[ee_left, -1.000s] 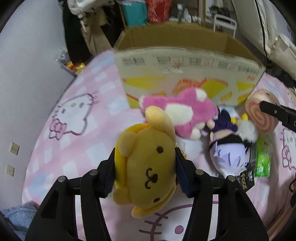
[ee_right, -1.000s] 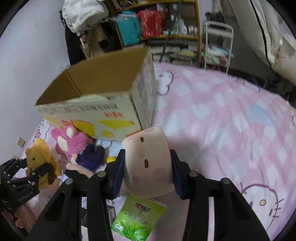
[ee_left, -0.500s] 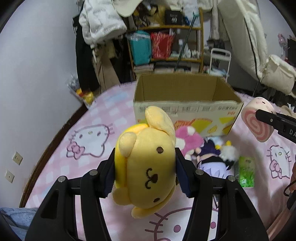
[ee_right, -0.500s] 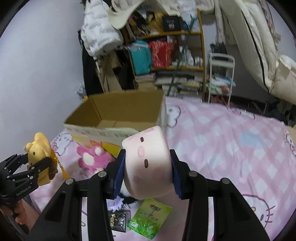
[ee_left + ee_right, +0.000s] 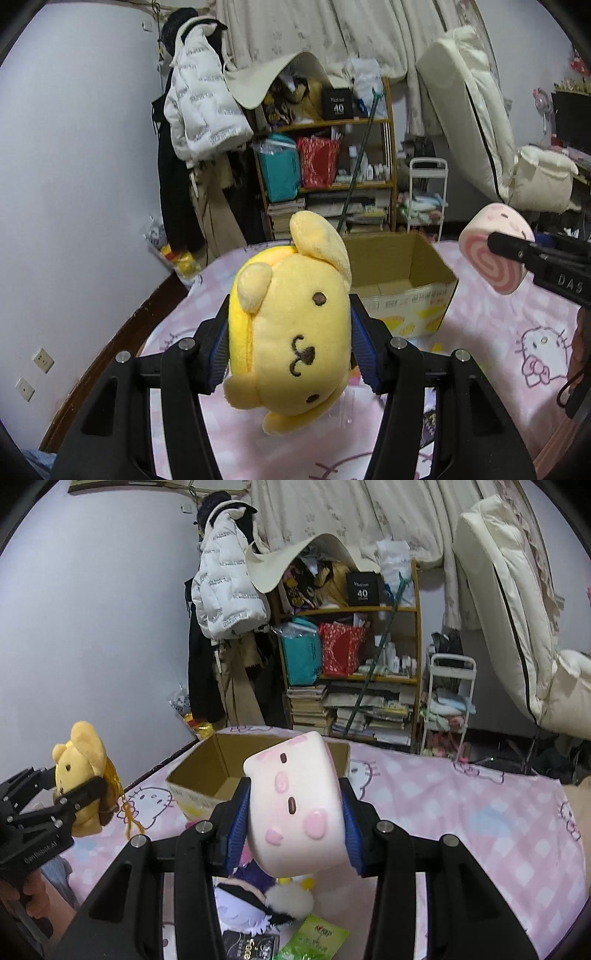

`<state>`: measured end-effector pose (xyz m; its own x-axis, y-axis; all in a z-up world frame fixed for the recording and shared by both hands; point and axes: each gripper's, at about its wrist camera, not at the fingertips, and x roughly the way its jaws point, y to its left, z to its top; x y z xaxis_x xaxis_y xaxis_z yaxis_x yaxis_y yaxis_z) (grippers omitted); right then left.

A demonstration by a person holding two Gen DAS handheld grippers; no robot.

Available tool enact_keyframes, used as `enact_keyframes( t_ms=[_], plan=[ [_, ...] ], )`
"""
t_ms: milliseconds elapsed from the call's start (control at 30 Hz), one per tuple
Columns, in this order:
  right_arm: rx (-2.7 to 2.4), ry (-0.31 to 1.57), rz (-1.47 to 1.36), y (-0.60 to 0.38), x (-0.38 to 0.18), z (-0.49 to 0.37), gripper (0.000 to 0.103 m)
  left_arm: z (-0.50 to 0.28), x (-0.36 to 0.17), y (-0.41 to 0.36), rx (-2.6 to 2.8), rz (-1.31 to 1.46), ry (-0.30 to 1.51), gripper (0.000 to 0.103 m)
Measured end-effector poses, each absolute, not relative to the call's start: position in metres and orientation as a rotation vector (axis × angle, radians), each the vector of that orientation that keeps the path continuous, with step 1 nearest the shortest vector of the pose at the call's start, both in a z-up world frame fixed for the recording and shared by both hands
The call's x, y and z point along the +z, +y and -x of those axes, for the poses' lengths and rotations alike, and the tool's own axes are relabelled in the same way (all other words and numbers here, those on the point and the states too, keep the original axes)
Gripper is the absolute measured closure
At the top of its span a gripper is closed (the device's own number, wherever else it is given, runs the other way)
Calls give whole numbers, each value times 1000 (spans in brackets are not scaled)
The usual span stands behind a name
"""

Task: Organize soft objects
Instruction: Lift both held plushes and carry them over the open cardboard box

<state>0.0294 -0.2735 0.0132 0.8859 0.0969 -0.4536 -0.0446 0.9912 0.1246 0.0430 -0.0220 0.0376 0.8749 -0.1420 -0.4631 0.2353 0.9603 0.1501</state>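
Pink bedspread [image 5: 461, 812] below; left claw [image 5: 290, 347] clamps yellow plush [image 5: 291, 332], right claw [image 5: 293, 823] clamps pink roll plush [image 5: 295, 808], both raised level

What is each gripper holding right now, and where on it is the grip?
Left gripper clamps the yellow dog plush across the sides of its head. Right gripper clamps the pink roll plush across its two flat ends.

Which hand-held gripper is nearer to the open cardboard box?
Neither clearly. The left hand-held gripper, shut on the yellow plush, and the right hand-held gripper, shut on the pink roll plush, both hang short of the cardboard box, about equally near.
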Motion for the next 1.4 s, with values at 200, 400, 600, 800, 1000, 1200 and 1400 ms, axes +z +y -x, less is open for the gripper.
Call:
enact_keyframes(
  t_ms=[200,400,600,800,1000,1200,1400],
  plan=[
    [101,444,-110,-272,32,-46,56,-63,62,-24,-183,-200,394,47],
    [111,422,-94,-272,43,-71,56,-94,78,-28,-185,-176,360,47],
    [111,405,-65,-273,44,-92,56,-118,77,-35,-217,-171,347,47],
    [115,411,-76,-278,33,-107,55,-143,54,-36,-212,-155,386,46],
    [117,443,-106,-287,8,-122,55,-158,32,-38,-225,-153,410,46],
    [144,452,-124,-287,-8,-132,55,-171,9,-46,-267,-152,461,46],
    [157,465,-101,-283,-20,-136,54,-178,-2,-56,-308,-171,490,46]
  ],
)
